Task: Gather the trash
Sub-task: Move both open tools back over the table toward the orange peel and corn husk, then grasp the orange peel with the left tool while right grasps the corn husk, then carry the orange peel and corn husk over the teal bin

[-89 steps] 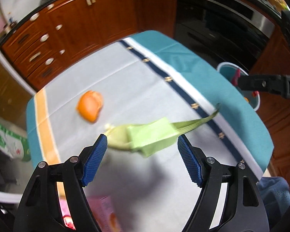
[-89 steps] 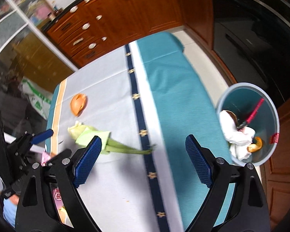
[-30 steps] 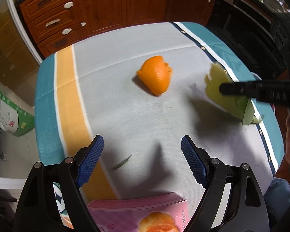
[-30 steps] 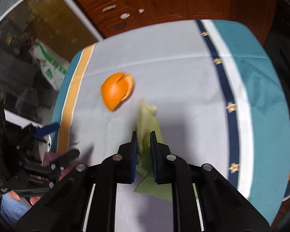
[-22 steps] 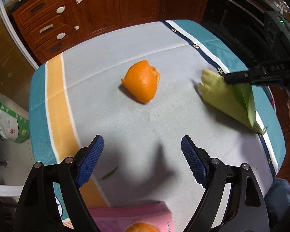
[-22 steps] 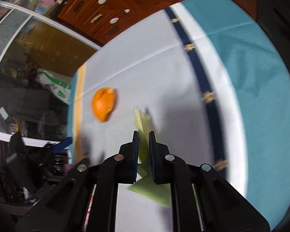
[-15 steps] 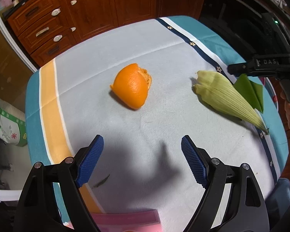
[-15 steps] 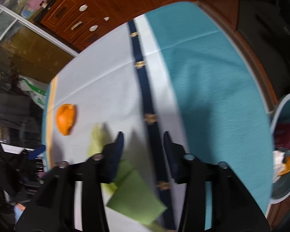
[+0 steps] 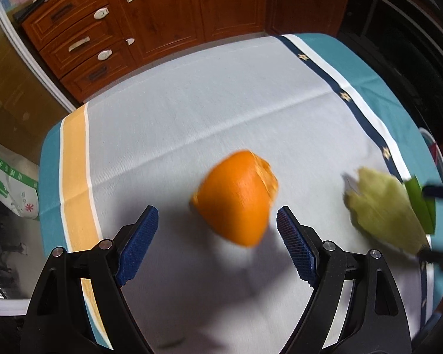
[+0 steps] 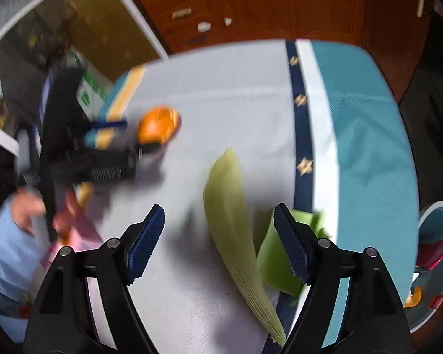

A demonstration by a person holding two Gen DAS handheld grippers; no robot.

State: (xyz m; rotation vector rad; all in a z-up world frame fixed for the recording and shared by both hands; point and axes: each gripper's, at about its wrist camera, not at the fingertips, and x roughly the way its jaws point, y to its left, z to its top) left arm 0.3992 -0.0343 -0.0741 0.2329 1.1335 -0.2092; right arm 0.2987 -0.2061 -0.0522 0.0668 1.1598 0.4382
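Note:
An orange peel (image 9: 237, 200) lies on the grey tablecloth, just ahead of my open left gripper (image 9: 215, 244), between its jaws' line. It also shows in the right wrist view (image 10: 158, 128). A pale green corn husk (image 10: 230, 215) lies on the cloth between the jaws of my open right gripper (image 10: 221, 239), and it shows at the right in the left wrist view (image 9: 384, 206). A folded green leaf (image 10: 283, 253) lies beside the husk, by the right finger.
A trash bin (image 10: 437, 253) with red and orange scraps stands on the floor off the table's right edge. A pink box (image 10: 73, 230) sits near the front left corner. Wooden drawers (image 9: 82, 38) stand behind the table. The left gripper (image 10: 103, 159) shows in the right wrist view.
My right gripper has opened and let go of the husk, which now lies on the cloth between its jaws. My left gripper has moved forward to the orange peel.

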